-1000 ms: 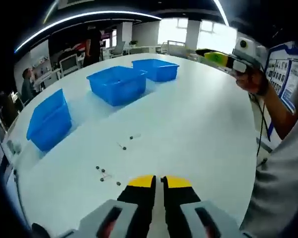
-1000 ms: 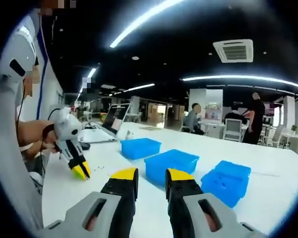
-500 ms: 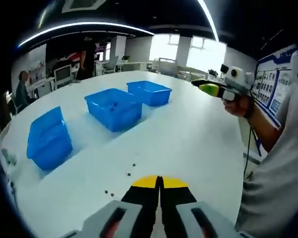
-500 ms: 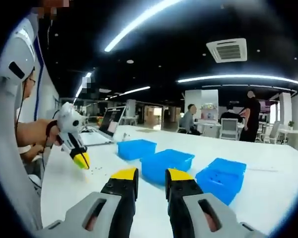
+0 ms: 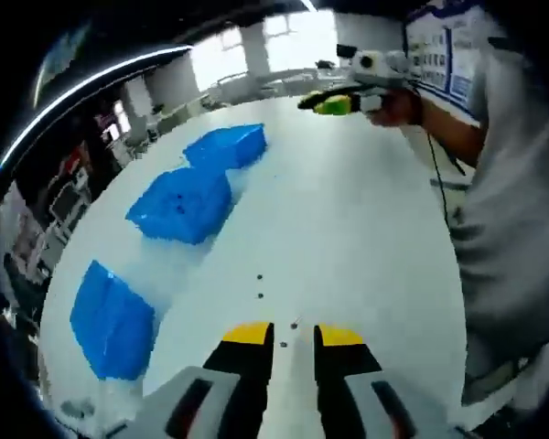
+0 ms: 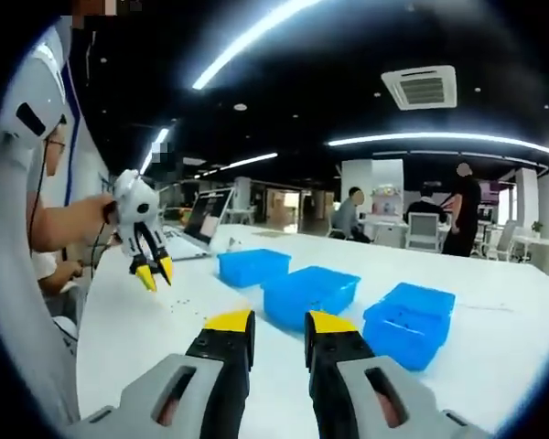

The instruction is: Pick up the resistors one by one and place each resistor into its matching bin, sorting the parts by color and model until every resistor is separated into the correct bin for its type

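a white tabletop (image 5: pixel 366 219) in an open-plan office is lined with three blue bins (image 5: pixel 183 203). loose resistors (image 5: pixel 260 294) are scattered just beyond the left gripper (image 5: pixel 293 337), held slightly parted and empty; the right gripper (image 6: pixel 276 324) is likewise parted, empty.

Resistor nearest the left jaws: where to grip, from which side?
Take the nearest resistor from straight above with the left gripper, whose jaws stand open just short of it. It lies flat on the white table as a tiny speck, so probably pinch across the body rather than a lead. Its lead direction is too small to tell. The next resistor lies clear of it.
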Tool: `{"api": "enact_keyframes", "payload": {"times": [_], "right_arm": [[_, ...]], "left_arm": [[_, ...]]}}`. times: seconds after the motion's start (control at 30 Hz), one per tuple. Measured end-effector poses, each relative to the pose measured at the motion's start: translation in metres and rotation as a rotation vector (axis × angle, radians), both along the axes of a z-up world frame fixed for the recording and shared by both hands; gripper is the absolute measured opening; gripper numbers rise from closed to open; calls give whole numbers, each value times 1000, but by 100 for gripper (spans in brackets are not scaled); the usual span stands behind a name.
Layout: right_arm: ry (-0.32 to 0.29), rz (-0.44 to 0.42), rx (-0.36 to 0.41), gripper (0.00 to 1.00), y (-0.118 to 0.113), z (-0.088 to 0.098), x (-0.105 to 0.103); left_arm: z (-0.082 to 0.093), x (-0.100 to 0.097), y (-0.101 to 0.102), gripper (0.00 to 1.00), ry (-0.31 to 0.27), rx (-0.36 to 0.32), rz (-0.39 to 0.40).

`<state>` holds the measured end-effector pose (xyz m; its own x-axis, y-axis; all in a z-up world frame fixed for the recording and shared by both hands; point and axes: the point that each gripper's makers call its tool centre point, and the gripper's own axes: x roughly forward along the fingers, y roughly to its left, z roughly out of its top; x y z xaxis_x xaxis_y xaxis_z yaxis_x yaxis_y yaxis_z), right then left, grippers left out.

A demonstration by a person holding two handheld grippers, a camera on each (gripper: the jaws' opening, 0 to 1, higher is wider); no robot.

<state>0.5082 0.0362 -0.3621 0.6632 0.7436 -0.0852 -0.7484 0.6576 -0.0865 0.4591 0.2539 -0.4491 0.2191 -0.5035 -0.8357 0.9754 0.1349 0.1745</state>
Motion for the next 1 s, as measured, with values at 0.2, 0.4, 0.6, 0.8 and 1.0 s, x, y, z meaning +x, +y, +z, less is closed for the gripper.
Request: {"api": "enact_keyframes", "payload": {"times": [0.2,0.4,0.6,0.8,1.0], "right_arm": [[-13,12,7,24,2,5,-7],[-6,-3,3,24,-5,3,-7],[-4,-15,-11,24,-11,2,-8],[-5,-25,-6,24,-14,3,-8],[-2,-23,-7,24,-14,2,-9]], "left_arm": [[-22,4,-9,17,17,155,-184],[-29,4,-10,14,78,225,-238],[-32,1,-8,11,114,259,-272],[-32,5,-2,12,137,291,-277],[-33,4,-2,9,164,329,-295]]}}
